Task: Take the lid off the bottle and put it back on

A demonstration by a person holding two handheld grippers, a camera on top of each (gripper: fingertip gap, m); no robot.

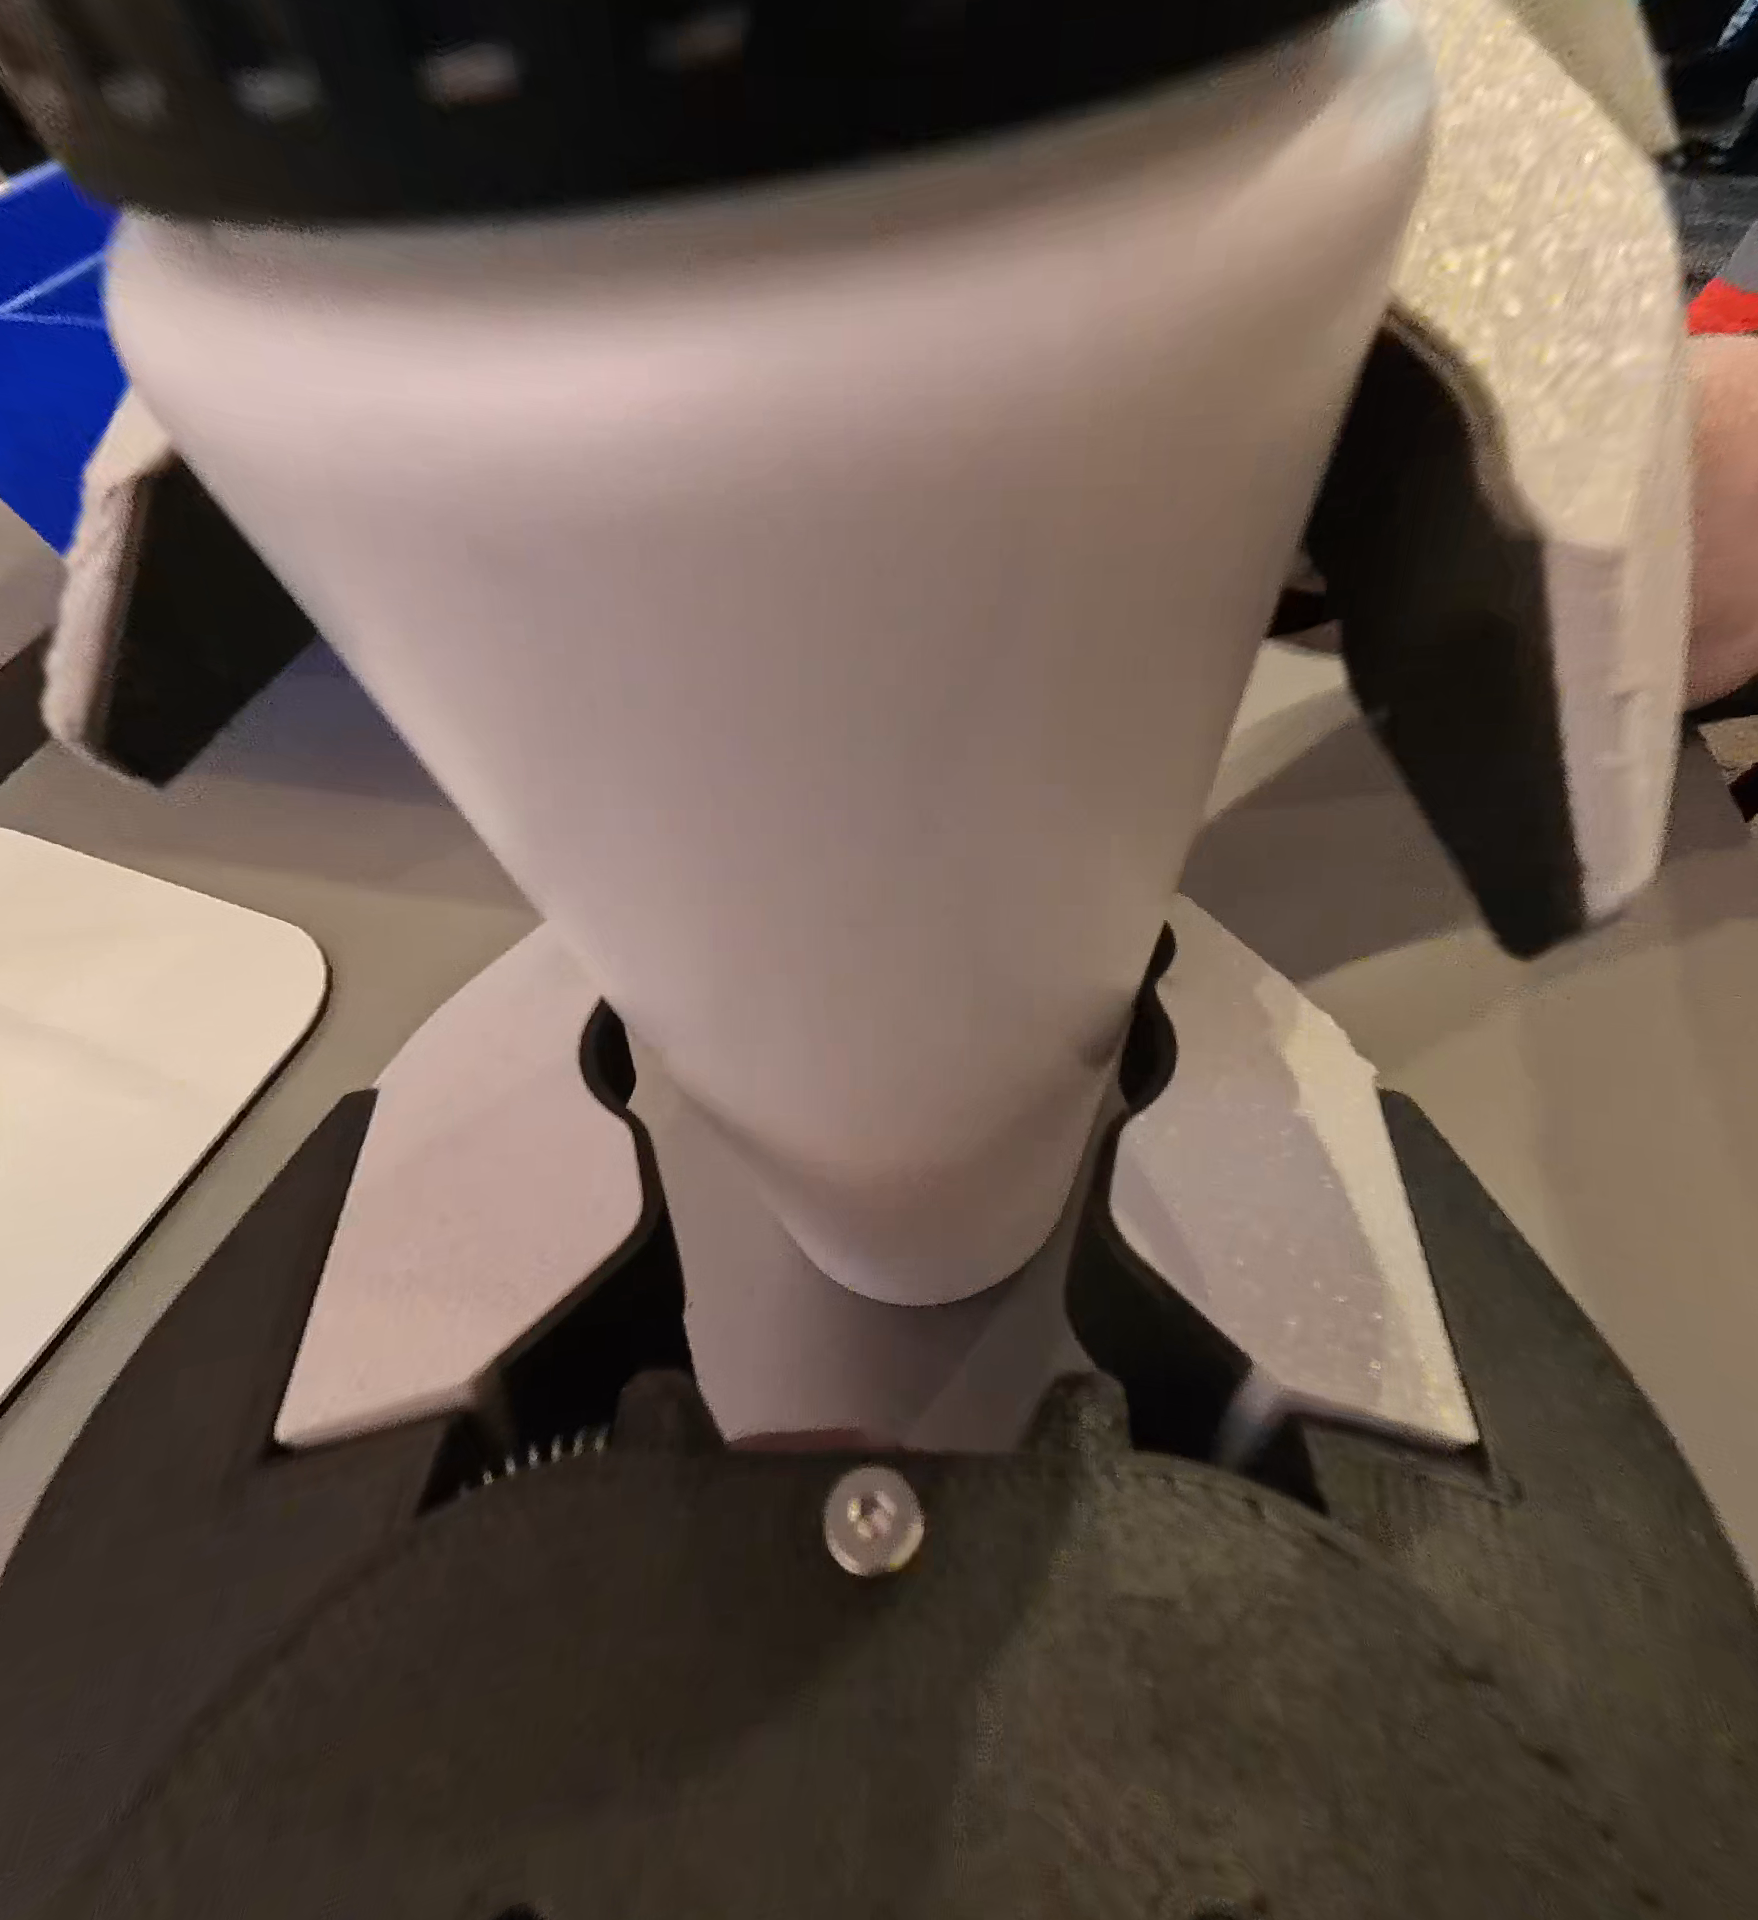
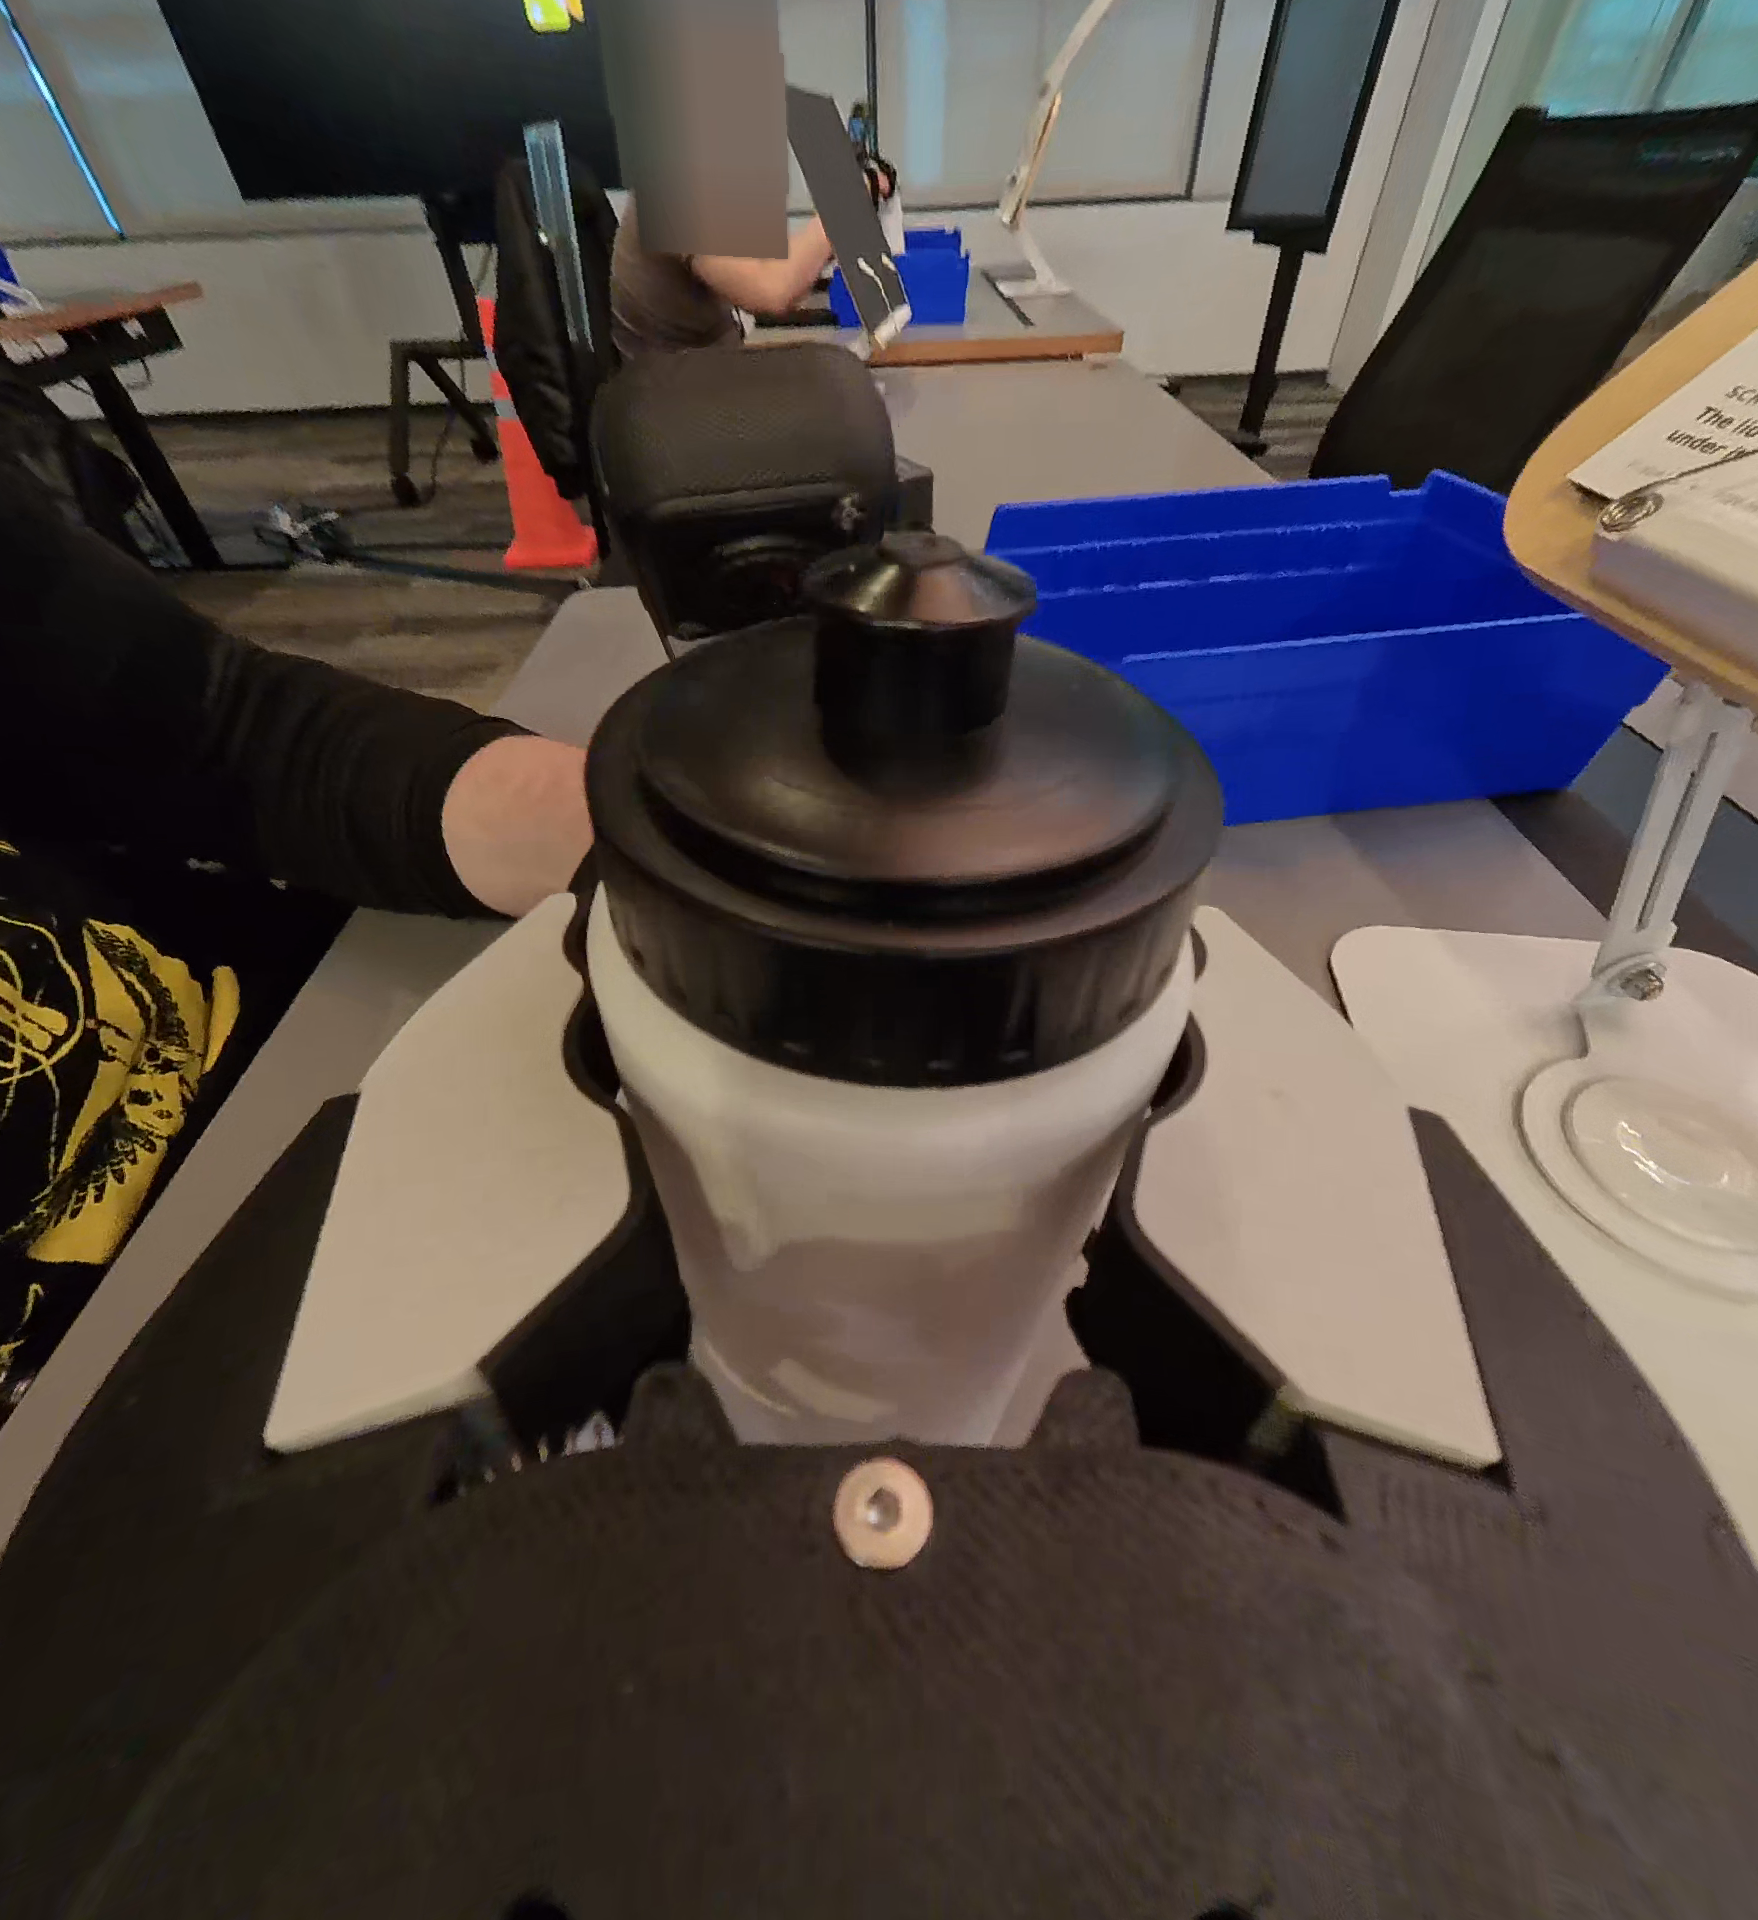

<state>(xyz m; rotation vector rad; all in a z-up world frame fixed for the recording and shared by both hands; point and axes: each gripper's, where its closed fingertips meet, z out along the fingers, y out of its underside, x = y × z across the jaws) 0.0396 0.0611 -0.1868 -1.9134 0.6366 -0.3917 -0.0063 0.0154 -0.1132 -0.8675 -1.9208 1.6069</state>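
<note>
White plastic filled both of my views: the bottle (image 2: 885,1174) sat between the fingers of both tools at once, its black lid (image 2: 901,862) on. My right gripper (image 2: 885,1049) closed around the bottle's shoulder just under the lid's ribbed skirt, fingers (image 2: 480,1174) pressed to either side, the spout pointing away from the tool. My left gripper (image 1: 880,1049) clasped the bottle lower down, near its base; past its fingertips in that view, the right tool's fingers (image 1: 1477,665) flanked the body farther up, and the lid (image 1: 646,114) lay at the far end.

I judged the step to be either the start, before unscrewing, or the end, the lid back on; I could not tell which. If the start, my right tool was too low. The next move would call for the left to hold the body firm while the right let go, shifted forward onto the skirt, and twisted.
</note>
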